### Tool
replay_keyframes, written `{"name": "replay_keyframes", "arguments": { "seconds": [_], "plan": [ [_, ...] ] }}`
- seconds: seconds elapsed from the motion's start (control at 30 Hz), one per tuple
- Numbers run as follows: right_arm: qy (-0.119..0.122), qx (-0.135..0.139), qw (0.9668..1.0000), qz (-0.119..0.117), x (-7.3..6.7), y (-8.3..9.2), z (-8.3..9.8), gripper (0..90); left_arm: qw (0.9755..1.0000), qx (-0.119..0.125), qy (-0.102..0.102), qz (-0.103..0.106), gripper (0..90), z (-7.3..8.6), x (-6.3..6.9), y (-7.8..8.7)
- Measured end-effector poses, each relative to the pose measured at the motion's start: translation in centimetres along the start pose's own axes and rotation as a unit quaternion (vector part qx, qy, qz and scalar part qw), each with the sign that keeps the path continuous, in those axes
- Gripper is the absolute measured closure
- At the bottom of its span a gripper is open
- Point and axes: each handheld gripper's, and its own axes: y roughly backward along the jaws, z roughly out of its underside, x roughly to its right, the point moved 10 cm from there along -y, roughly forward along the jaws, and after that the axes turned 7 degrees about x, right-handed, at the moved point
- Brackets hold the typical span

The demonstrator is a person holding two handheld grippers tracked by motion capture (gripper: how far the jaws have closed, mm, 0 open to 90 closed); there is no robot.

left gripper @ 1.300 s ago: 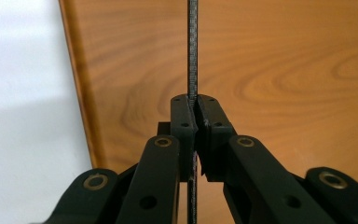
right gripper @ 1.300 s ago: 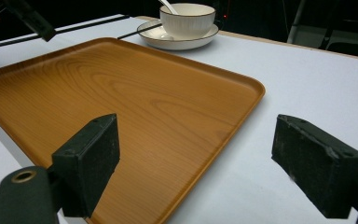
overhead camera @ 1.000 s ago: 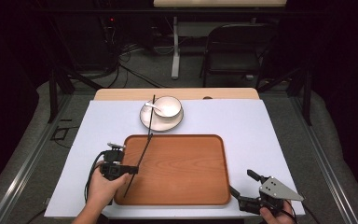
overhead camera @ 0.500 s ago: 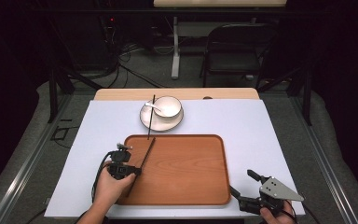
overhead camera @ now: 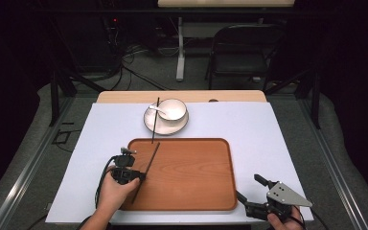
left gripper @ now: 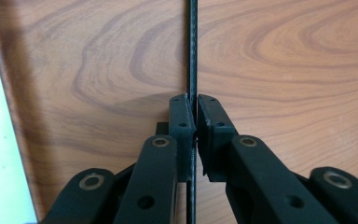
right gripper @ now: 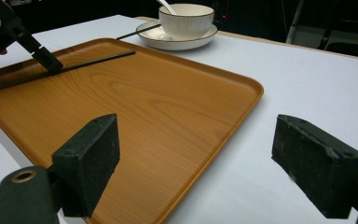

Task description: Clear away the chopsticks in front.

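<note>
- Black chopstick [overhead camera: 146,166] lies slanted over the left part of the wooden tray [overhead camera: 191,191], its near end close to the tray's front left edge, its far end near the tray's back edge.
- Left gripper [overhead camera: 139,176], held in the person's left hand [overhead camera: 114,191], has its fingers [left gripper: 182,126] clamped on that chopstick partway along its length; in the left gripper view the stick runs straight up between the two pads over the tray's wood grain.
- The tray sits on the white counter [overhead camera: 268,134], toward the front.
- A second black chopstick [overhead camera: 155,120] rests on the left side of the saucer [overhead camera: 154,125], its near tip reaching toward the tray's back edge.
- The saucer, behind the tray, carries a white bowl [overhead camera: 172,109] with a spoon [overhead camera: 156,109] in it.
- Right gripper [overhead camera: 250,192] is at the counter's front right corner, just off the tray's corner, in the person's right hand [overhead camera: 282,221]; its fingers [right gripper: 88,163] are wide apart, holding nothing.
</note>
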Motion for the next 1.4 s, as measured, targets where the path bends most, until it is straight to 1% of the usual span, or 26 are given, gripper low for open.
{"name": "replay_keyframes", "arguments": {
  "seconds": [0.33, 0.57, 0.6, 0.67, 0.73, 0.77, 0.8, 0.83, 0.87, 0.9, 0.93, 0.97, 1.0, 1.03, 1.13, 1.17, 1.23, 1.27, 1.3, 1.33, 1.37, 1.4],
  "plan": [
    [0.001, 0.0, 1.0, 0.0, 0.0, 0.0, 0.0, 14.6, 1.0, 0.002, -0.002, 0.0, 84.8, 0.0, 0.0, 0.0],
    [-0.001, 0.001, 1.0, 0.001, 0.0, 0.0, 0.0, 14.6, 1.0, 0.001, -0.004, 0.002, 82.3, 0.0, 0.0, 0.2],
    [-0.001, 0.001, 1.0, 0.001, 0.0, 0.0, 0.0, 14.6, 0.9999, 0.009, -0.002, 0.004, 81.5, -0.2, 0.0, 0.4],
    [-0.001, 0.0, 1.0, 0.001, 0.0, 0.0, 0.0, 14.6, 0.9999, 0.012, 0.0, 0.007, 78.8, -0.4, 0.1, 0.5],
    [0.001, 0.0, 1.0, 0.0, 0.0, 0.0, 0.0, 14.6, 0.9997, 0.02, -0.003, 0.011, 77.4, -0.8, 0.1, 0.8],
    [0.002, -0.001, 1.0, 0.0, 0.0, 0.0, 0.0, 14.6, 0.9994, 0.032, -0.001, 0.012, 73.5, -1.3, 0.0, 1.0],
    [0.002, 0.0, 1.0, 0.0, 0.0, 0.0, 0.0, 14.6, 0.9989, 0.043, -0.008, 0.017, 70.8, -1.6, -0.1, 1.1],
    [0.001, -0.001, 1.0, 0.0, 0.0, 0.0, 0.0, 14.6, 0.998, 0.058, -0.02, 0.017, 66.7, -2.0, -0.2, 1.1],
    [0.001, 0.0, 1.0, 0.0, 0.0, 0.0, 0.0, 14.6, 0.9974, 0.066, -0.027, 0.012, 62.7, -2.4, -0.4, 1.2],
    [0.001, 0.0, 1.0, 0.0, 0.0, 0.0, 0.0, 14.6, 0.9974, 0.066, -0.027, 0.012, 61.7, -2.4, -0.4, 1.2],
    [0.002, 0.0, 1.0, 0.0, 0.0, 0.0, 0.0, 14.6, 0.9966, 0.077, -0.026, 0.016, 60.8, -3.0, -0.4, 1.4],
    [0.001, -0.001, 1.0, 0.0, 0.0, 0.0, 0.0, 14.6, 0.9959, 0.084, -0.024, 0.025, 58.6, -3.4, -0.4, 1.5],
    [0.002, 0.0, 1.0, 0.0, 0.0, 0.0, 0.0, 14.6, 0.995, 0.093, -0.025, 0.027, 56.6, -3.8, -0.4, 1.6],
    [0.001, 0.0, 1.0, 0.0, 0.0, 0.0, 0.0, 14.6, 0.9942, 0.101, -0.03, 0.024, 55.4, -4.2, -0.6, 1.7],
    [0.002, -0.001, 1.0, 0.0, 0.0, 0.0, 0.0, 14.6, 0.9897, 0.132, -0.054, 0.013, 48.4, -5.6, -1.0, 1.7],
    [0.002, 0.0, 1.0, 0.0, 0.0, 0.0, 0.0, 14.6, 0.9888, 0.137, -0.059, 0.01, 46.2, -6.0, -1.1, 1.7],
    [0.001, -0.001, 1.0, 0.0, 0.0, 0.0, 0.0, 14.6, 0.9877, 0.143, -0.063, 0.006, 44.8, -6.7, -1.4, 1.6],
    [0.001, -0.001, 1.0, 0.0, 0.0, 0.0, 0.0, 14.6, 0.9877, 0.143, -0.063, 0.006, 43.5, -6.7, -1.4, 1.6],
    [0.001, -0.001, 1.0, 0.0, 0.0, 0.0, 0.0, 14.6, 0.9863, 0.151, -0.066, 0.0, 43.5, -7.4, -1.8, 1.5],
    [0.001, -0.001, 1.0, 0.0, 0.0, 0.0, 0.0, 14.6, 0.9863, 0.151, -0.066, 0.0, 43.5, -7.4, -1.8, 1.5],
    [0.001, -0.001, 1.0, 0.0, 0.0, 0.0, 0.0, 14.6, 0.9853, 0.155, -0.071, -0.004, 43.5, -7.8, -2.0, 1.5],
    [0.001, -0.001, 1.0, 0.0, 0.0, 0.0, 0.0, 14.6, 0.985, 0.158, -0.069, -0.005, 43.4, -8.2, -2.2, 1.4]
  ]
}}
